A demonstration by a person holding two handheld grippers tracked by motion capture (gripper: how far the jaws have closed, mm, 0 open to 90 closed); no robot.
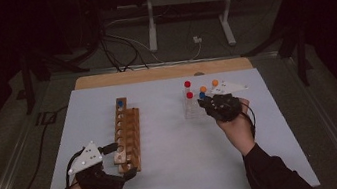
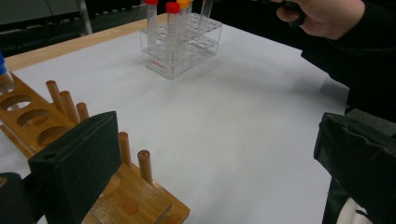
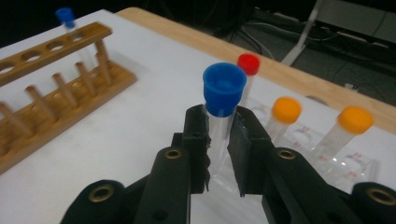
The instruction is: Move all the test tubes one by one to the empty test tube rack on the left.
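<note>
My right gripper (image 1: pixel 205 101) (image 3: pixel 220 116) is shut on a clear tube with a blue cap (image 1: pixel 202 95) (image 3: pixel 224 88), held upright just above the clear plastic rack (image 1: pixel 192 112) (image 2: pixel 180 46) (image 3: pixel 327 161). That rack holds two red-capped tubes (image 1: pixel 188 90) (image 3: pixel 248 64) and two orange-capped tubes (image 1: pixel 215 83) (image 3: pixel 286 109). A long wooden rack (image 1: pixel 129 130) (image 2: pixel 28 116) (image 3: pixel 51 93) lies left of centre, with another blue-capped tube (image 1: pixel 120 103) (image 3: pixel 65 16) in its far hole. My left gripper (image 1: pixel 120 161) (image 2: pixel 215 140) stands open at the wooden rack's near end, one jaw beside it.
A white sheet (image 1: pixel 178 174) covers the table, with a wooden edge (image 1: pixel 163 72) at the far side. Beyond it on the floor are cables (image 1: pixel 119 51) and a metal stand (image 1: pixel 188 0). The hand holding the right gripper (image 2: pixel 322 14) hangs above the far right.
</note>
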